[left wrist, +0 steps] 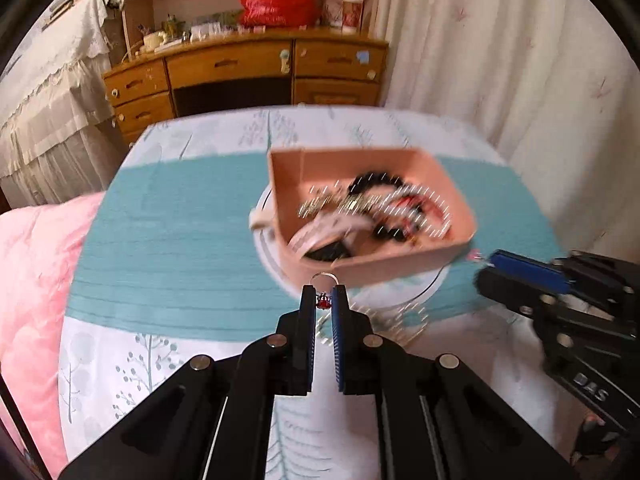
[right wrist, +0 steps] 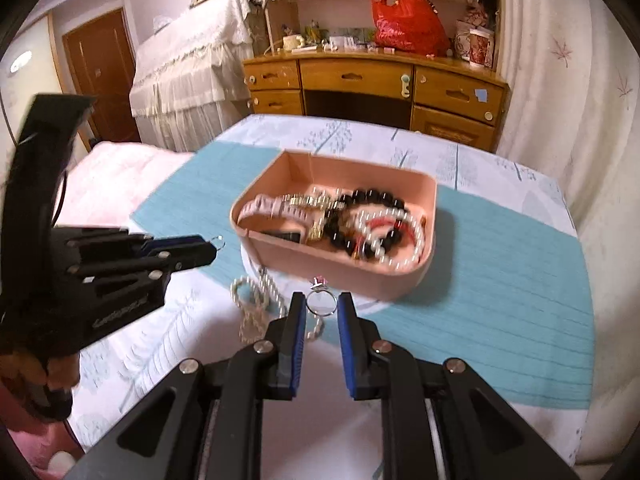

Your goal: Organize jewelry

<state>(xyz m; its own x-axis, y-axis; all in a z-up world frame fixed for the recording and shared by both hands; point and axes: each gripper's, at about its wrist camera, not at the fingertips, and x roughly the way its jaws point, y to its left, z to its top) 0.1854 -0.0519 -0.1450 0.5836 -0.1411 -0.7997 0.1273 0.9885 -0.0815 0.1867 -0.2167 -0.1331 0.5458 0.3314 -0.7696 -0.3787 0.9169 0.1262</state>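
A small ring with a red stone [left wrist: 323, 301] is pinched between the nearly closed fingers of the left gripper [left wrist: 323, 295], just short of the pink box [left wrist: 400, 268] at twelve o'clock. A silver ring with a pink stone [right wrist: 320, 299] is held by its band in the right gripper [right wrist: 321, 303]. Both rings look light, rigid and slippery, best gripped across the band. A pearl necklace [right wrist: 256, 300] lies at ten o'clock beside the box.

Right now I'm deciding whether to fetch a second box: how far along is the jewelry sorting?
Done: bracelets and beads already lie in the pink box. In hand: the left gripper holds a red-stone ring, the right gripper a silver ring. Left: the pearl necklace on the table.
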